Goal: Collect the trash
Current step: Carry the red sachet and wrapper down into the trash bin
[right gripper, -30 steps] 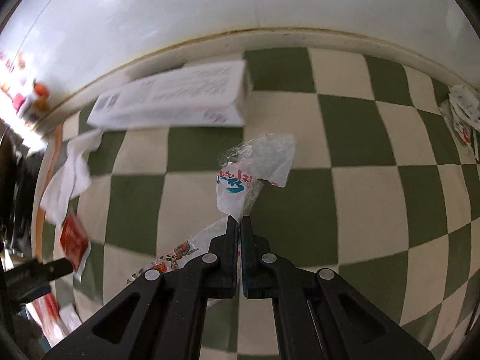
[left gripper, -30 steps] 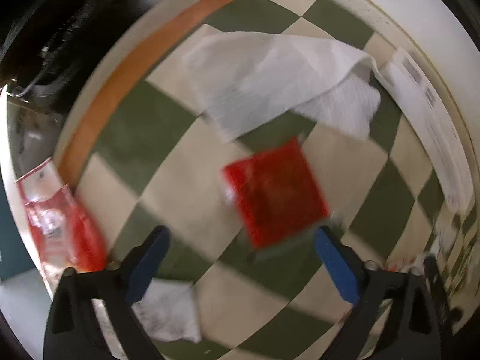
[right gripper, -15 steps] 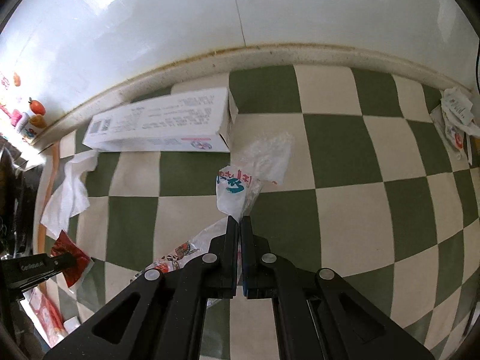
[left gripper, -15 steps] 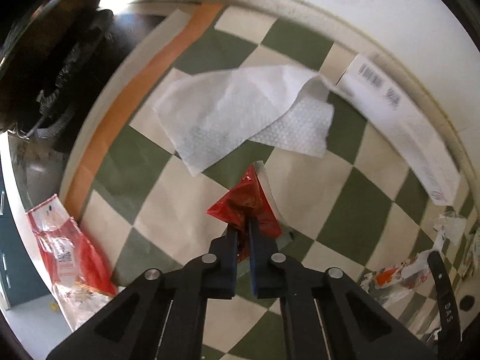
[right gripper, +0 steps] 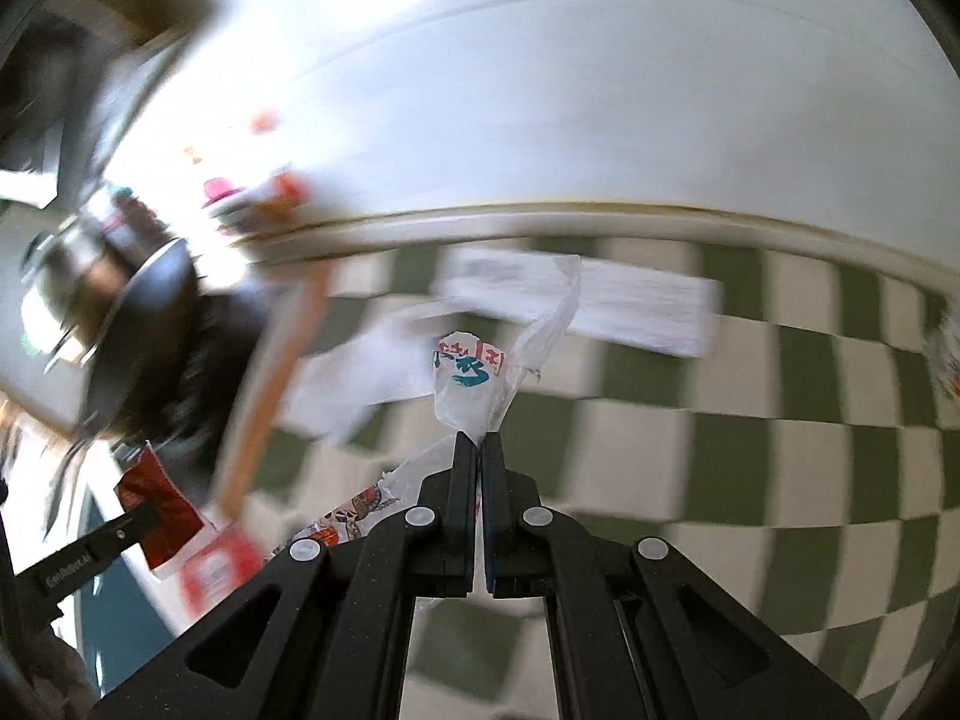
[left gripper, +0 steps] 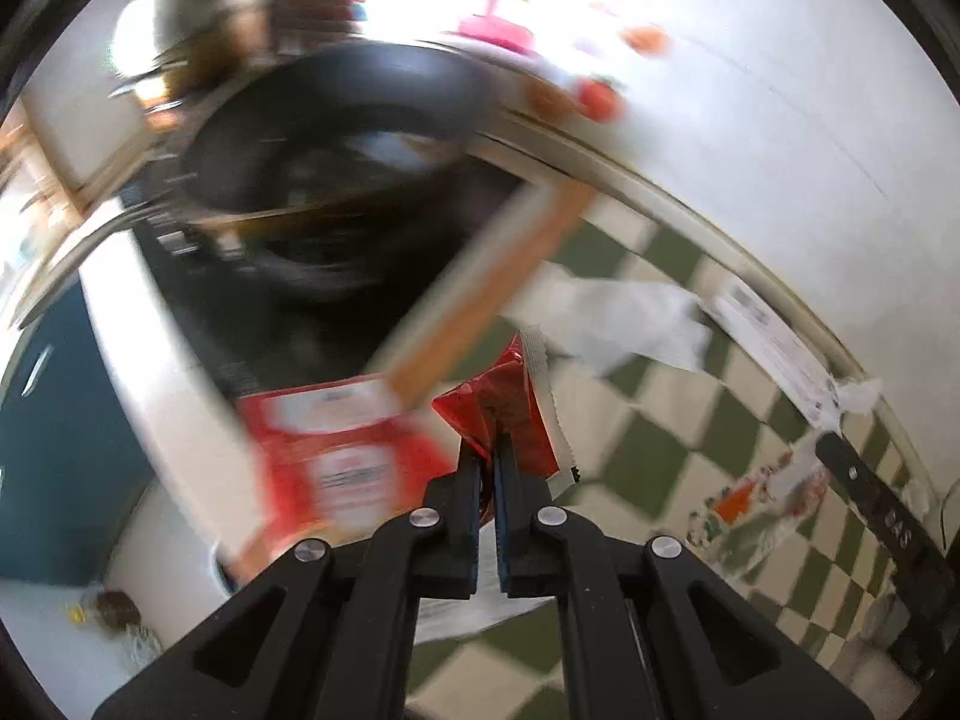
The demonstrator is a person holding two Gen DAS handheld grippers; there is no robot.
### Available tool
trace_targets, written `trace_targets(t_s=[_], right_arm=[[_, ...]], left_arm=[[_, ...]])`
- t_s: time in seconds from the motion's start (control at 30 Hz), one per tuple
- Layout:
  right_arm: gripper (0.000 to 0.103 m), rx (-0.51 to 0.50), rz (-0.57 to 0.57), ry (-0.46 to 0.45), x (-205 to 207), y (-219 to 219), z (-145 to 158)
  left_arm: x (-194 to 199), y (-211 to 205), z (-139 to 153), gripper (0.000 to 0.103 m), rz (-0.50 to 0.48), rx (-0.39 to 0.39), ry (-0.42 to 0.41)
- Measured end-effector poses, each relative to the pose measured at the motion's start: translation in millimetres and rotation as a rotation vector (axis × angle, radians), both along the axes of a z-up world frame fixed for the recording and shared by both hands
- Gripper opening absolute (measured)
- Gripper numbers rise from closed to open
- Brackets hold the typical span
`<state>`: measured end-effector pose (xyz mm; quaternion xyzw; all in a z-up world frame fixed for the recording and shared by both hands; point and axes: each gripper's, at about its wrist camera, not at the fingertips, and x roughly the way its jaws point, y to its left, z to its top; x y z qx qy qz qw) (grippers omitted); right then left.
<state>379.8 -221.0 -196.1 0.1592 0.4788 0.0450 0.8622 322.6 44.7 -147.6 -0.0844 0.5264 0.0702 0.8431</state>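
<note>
My left gripper [left gripper: 493,441] is shut on a small red foil wrapper [left gripper: 510,408] and holds it above the checkered tablecloth [left gripper: 654,468]. My right gripper [right gripper: 480,441] is shut on a clear plastic wrapper with blue and red print [right gripper: 480,378], also lifted off the cloth. The left gripper with the red wrapper [right gripper: 159,510] shows at the left of the right wrist view. A white paper napkin [left gripper: 624,327] and a long white carton [left gripper: 774,354] lie by the wall. A printed plastic wrapper [left gripper: 756,498] lies at the right.
A red and white packet [left gripper: 342,462] lies near the table's left edge. A black pan [left gripper: 336,126] sits on a dark stove at the left. A white wall [right gripper: 600,120] bounds the far side. Colourful small items [left gripper: 594,96] stand along it.
The left gripper shut on the red wrapper, lifted it and swung left toward the stove. The right gripper has also swung left, still holding the clear wrapper. Both views are motion-blurred.
</note>
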Motion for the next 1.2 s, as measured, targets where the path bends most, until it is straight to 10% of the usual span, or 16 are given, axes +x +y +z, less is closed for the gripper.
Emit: trace_targets(t_s=[0.23, 0.43, 0.67, 0.93, 1.2], right_arm=[[0.001, 0.027, 0.404, 0.037, -41, 212, -9], [0.001, -0.047, 0.752, 0.121, -133, 395, -74], [0.001, -0.192, 0.885, 0.232, -223, 529, -256], [0.001, -0.147, 0.805, 0.350, -226, 581, -507], [0.004, -0.154, 0.930, 0.454, -223, 625, -649]], left_arm=[[-129, 171, -7, 0.001, 0.321, -0.011, 0.005], [-268, 313, -102, 0.001, 0.636, -0.119, 0.150], [-338, 405, -274, 0.001, 0.761, -0.233, 0.265], [-316, 469, -522, 0.002, 0.762, -0.485, 0.327], [-305, 480, -652, 0.007, 0.739, -0.517, 0.450]])
